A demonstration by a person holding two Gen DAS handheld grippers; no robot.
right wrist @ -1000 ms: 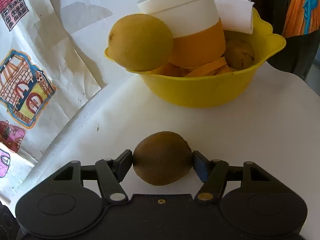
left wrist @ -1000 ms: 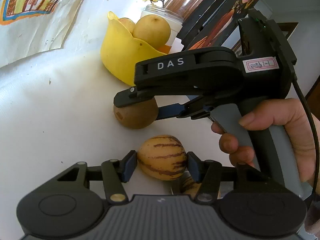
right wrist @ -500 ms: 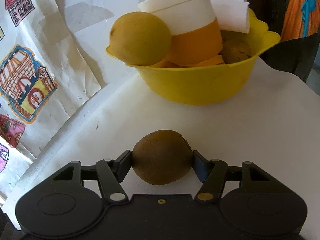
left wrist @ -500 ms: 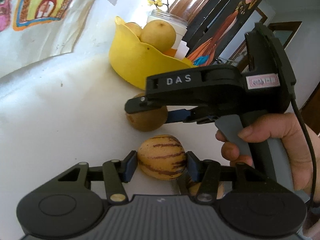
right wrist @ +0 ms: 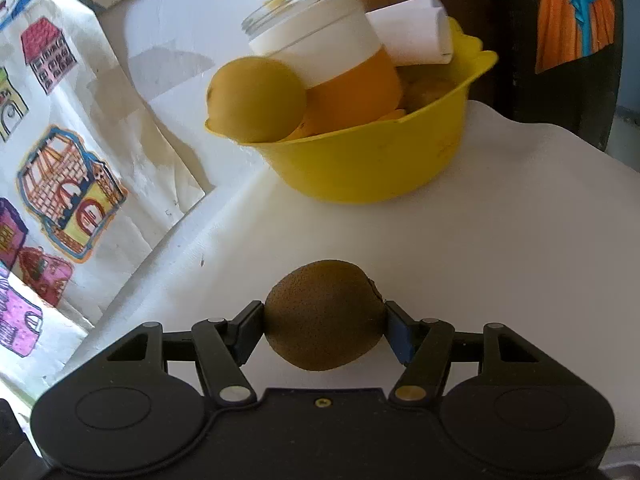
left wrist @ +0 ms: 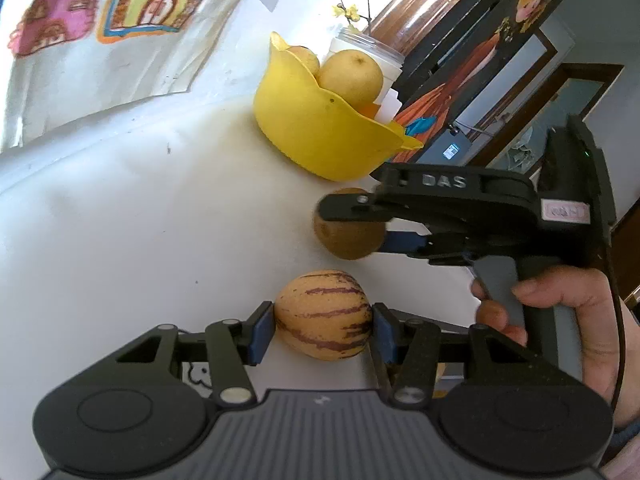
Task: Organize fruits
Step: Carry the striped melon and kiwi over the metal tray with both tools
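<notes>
My left gripper is shut on a yellow melon with purple stripes, held above the white table. My right gripper is shut on a brown kiwi; it also shows in the left wrist view with the kiwi in its fingers. A yellow bowl stands at the back, also in the left wrist view. It holds a round yellow pear, a white and orange jar, a folded white paper and more fruit.
Children's drawings on white paper hang over the table's left side. A dark framed picture stands behind the bowl at the right. The white table drops off at its right edge.
Both grippers have risen and drawn back from the bowl with their fruits. The bowl now looks smaller and farther off in both views.
</notes>
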